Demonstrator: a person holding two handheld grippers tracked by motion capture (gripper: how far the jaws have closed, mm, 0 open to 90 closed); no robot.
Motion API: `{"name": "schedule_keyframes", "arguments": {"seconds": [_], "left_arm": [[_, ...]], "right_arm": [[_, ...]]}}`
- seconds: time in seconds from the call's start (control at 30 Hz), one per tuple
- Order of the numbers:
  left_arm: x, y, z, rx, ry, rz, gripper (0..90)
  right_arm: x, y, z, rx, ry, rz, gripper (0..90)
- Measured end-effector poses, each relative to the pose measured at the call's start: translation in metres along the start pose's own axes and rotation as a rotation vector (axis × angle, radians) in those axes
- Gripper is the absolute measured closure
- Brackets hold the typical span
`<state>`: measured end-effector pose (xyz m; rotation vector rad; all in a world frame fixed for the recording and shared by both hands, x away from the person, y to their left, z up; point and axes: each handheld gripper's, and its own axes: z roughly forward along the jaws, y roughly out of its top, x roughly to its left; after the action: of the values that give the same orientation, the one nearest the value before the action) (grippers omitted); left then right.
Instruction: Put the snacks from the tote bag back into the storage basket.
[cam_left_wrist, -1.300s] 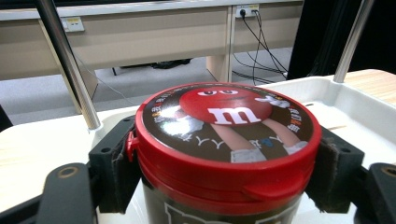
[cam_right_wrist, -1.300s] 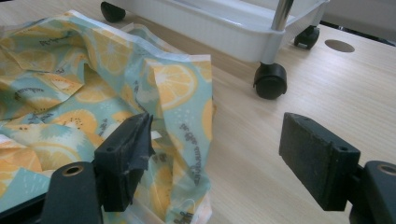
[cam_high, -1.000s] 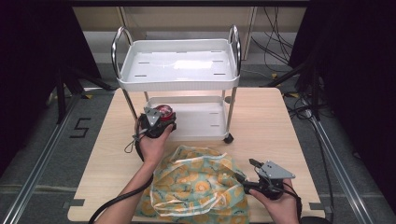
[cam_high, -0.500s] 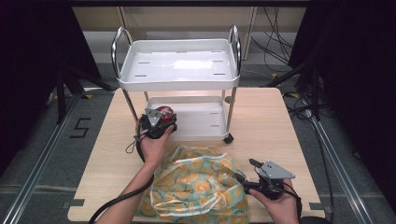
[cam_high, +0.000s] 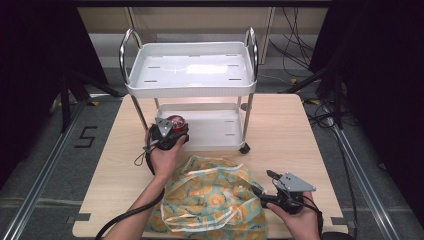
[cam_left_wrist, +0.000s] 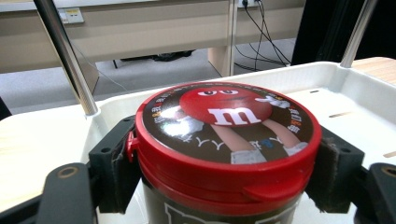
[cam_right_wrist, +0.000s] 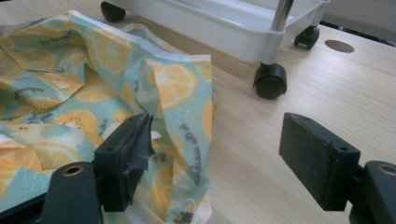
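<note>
A: Fruit-printed plastic is lying crumpled at the table's (cam_high: 310, 130) near edge: that's the bag (cam_high: 215, 200), with orange slices on it. The right gripper (cam_high: 269, 181) is sitting just beside the bag's right side, jaws wide apart, one pad (cam_right_wrist: 126, 156) touching a fold of the film.

B: And the left one?

A: The left gripper (cam_high: 172, 131) is clamping a candy jar (cam_left_wrist: 224, 154) with a red lid, a pad on each side. It is hovering at the lower shelf's (cam_high: 220, 125) left front corner.

B: Farther back?

A: The white trolley (cam_high: 190, 70) is standing toward the far edge, its top tray bare, one black caster (cam_right_wrist: 270, 80) near the bag.
</note>
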<state>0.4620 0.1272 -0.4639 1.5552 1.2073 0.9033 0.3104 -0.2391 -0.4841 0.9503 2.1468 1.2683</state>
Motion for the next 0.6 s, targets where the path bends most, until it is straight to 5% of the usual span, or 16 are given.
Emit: {"name": "schedule_keyframes", "arguments": {"seconds": [0.6], "left_arm": [[0.0006,-0.0070,0.0015,0.015,0.000,0.015,23.3]], "right_arm": [[-0.0022,0.0002,0.0014,-0.013,0.003,-0.035,26.3]]}}
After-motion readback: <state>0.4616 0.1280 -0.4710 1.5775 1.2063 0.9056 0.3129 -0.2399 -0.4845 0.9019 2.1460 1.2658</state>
